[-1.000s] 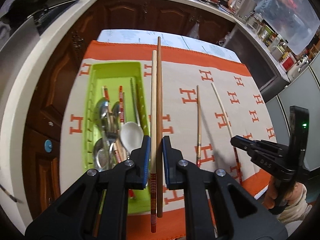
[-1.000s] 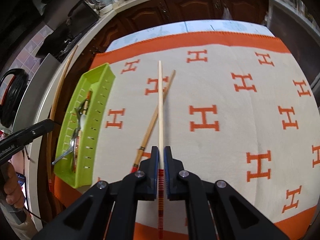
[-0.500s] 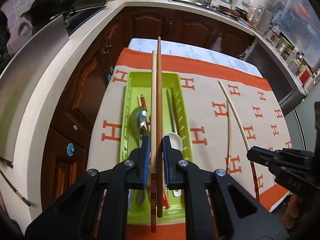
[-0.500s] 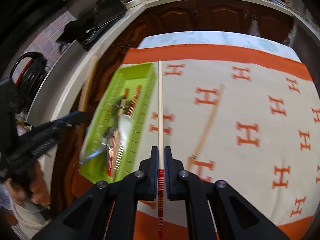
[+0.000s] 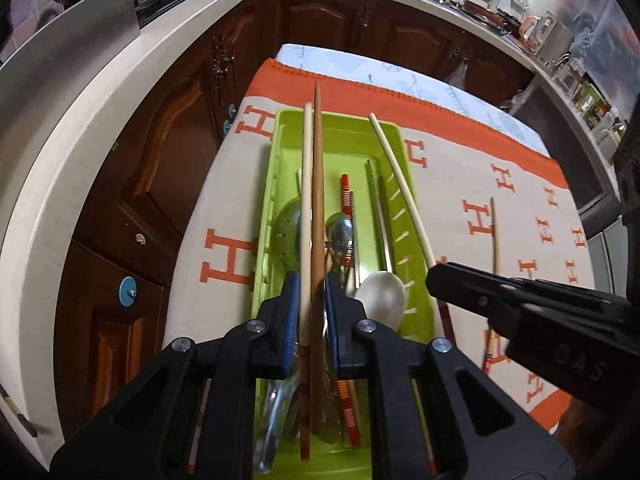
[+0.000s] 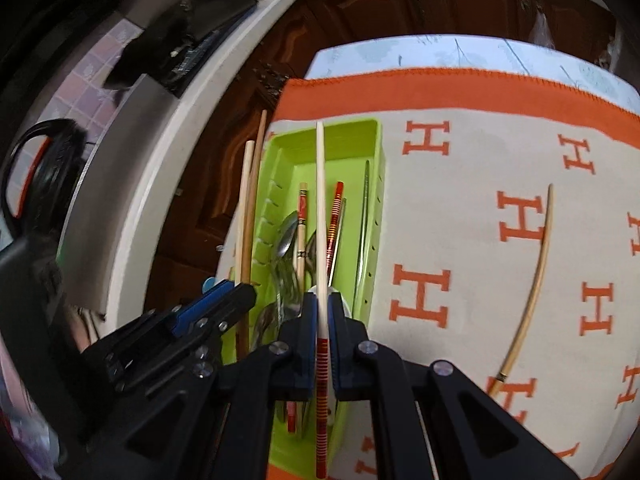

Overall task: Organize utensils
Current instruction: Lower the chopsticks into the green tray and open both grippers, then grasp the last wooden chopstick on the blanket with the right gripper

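Note:
My left gripper (image 5: 312,292) is shut on two chopsticks, a pale one (image 5: 307,184) and a brown one (image 5: 319,184), held lengthwise over the green tray (image 5: 394,216). Spoons (image 5: 340,232), a white spoon (image 5: 380,294) and red-banded chopsticks (image 5: 346,200) lie in the tray. My right gripper (image 6: 322,308) is shut on a pale chopstick with a red-striped end (image 6: 320,200), also above the tray (image 6: 374,216). In the left wrist view that chopstick (image 5: 400,184) crosses the tray's right wall. One bamboo chopstick (image 6: 532,296) lies loose on the cloth.
The table wears a cream cloth with orange H marks (image 6: 472,240) and an orange border. Dark wood cabinets (image 5: 152,168) and a pale countertop (image 5: 80,120) run close along the left. A sink and kitchen clutter (image 5: 536,28) stand at the back right.
Both grippers have swung left, from over the cloth to above the green tray, each carrying its chopsticks. One bamboo chopstick stayed on the cloth.

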Demonstrator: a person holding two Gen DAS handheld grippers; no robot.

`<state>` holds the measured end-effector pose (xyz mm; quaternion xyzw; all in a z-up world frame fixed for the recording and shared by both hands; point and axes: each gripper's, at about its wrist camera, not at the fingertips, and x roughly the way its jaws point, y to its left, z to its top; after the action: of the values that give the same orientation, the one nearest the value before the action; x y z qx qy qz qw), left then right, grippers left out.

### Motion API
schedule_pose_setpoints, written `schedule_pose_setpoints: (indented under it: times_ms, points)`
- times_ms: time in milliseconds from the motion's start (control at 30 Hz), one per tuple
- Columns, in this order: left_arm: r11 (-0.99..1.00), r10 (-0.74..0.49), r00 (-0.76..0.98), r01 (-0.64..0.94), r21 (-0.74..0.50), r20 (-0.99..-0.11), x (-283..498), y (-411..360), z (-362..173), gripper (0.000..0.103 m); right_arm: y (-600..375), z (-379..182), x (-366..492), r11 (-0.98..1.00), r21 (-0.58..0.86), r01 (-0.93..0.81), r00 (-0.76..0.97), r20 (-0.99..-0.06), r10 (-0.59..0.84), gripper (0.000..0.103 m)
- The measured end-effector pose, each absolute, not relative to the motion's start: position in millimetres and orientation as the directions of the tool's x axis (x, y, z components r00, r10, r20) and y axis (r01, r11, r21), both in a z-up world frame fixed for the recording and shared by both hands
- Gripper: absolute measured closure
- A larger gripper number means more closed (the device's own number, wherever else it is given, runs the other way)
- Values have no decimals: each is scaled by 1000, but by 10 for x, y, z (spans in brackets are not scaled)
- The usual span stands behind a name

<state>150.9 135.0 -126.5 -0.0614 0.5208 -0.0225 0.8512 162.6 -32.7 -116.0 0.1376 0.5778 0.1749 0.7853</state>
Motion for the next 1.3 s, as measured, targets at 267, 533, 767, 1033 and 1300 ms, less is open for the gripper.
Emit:
schedule_pose_setpoints:
  times_ms: [267, 533, 767, 1033, 1300]
  points:
    - [995, -65, 453, -41, -94, -889, 1494, 1366, -1272, 68, -264, -1299, 1671, 892, 441, -98, 235, -861, 452, 97]
    - [992, -42, 467, -82, -91, -883, 1295, 1464, -1190, 47, -365, -1227, 1588, 898, 430, -95, 264, -859, 439, 94]
    - [989, -63, 452, -90, -115, -890, 1088, 1482, -1190, 47, -520, -1212, 1404, 912, 399, -92, 284, -868, 408, 87]
    - [990, -67, 465, -82, -118, -883, 883, 1425, -1068, 47, -767, -1183, 1171, 919, 386, -77, 304, -869, 391, 87]
    - [993, -69, 476, -56, -108, -877, 742, 1277, -945, 47, -1161, -1152, 969, 927, 374, -22, 333, -872, 360, 87]
